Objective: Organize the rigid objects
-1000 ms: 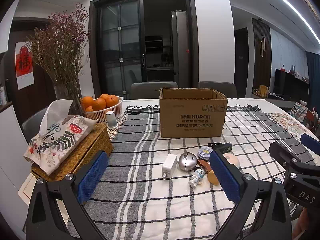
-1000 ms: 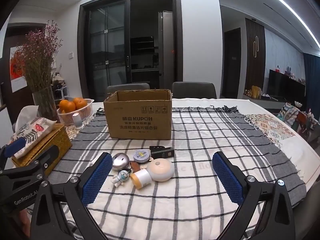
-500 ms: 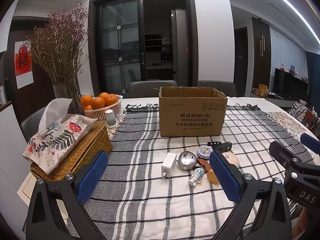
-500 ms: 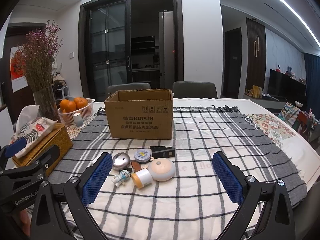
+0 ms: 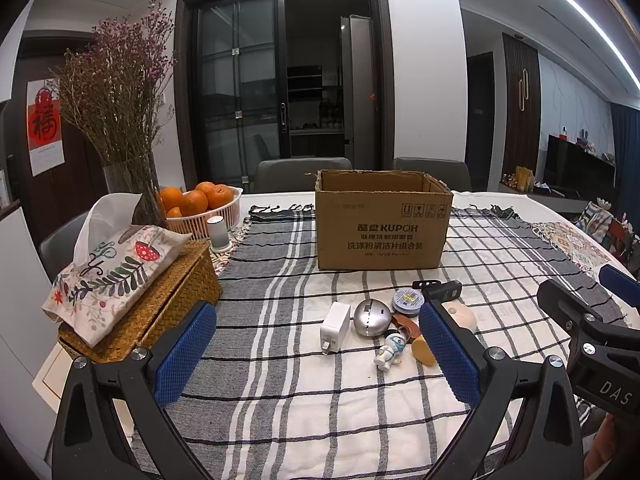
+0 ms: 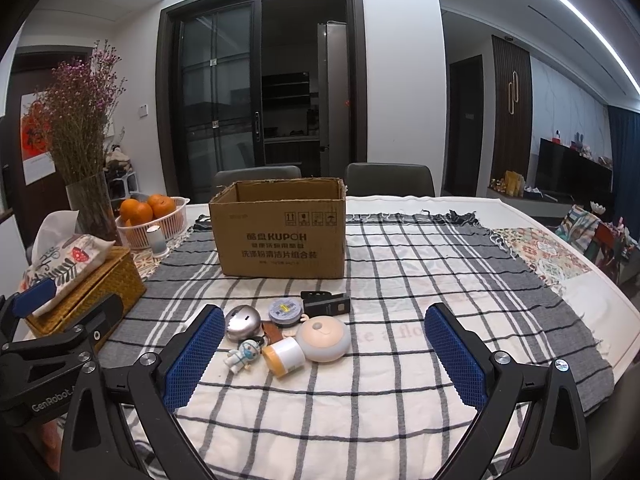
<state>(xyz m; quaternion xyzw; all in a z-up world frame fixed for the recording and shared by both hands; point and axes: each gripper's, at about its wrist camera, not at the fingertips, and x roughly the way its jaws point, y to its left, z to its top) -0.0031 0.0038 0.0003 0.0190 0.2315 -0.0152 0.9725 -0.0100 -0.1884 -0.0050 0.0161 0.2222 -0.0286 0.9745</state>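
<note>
Barely any change over last second: both views creep slightly nearer. Left gripper (image 5: 316,356), right gripper (image 6: 324,354) spread wide, empty. Trinkets untouched beside cardboard box (image 5: 382,222); sorting not begun.

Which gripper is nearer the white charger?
Left. The left gripper hovers open with the white charger ahead between its jaws; the right gripper is open further right, over the pink round light.

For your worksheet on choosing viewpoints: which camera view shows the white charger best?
The left wrist view: the charger lies in plain sight on the cloth beside the silver ball. In the right wrist view it is hidden, apparently behind the gripper's left finger.
</note>
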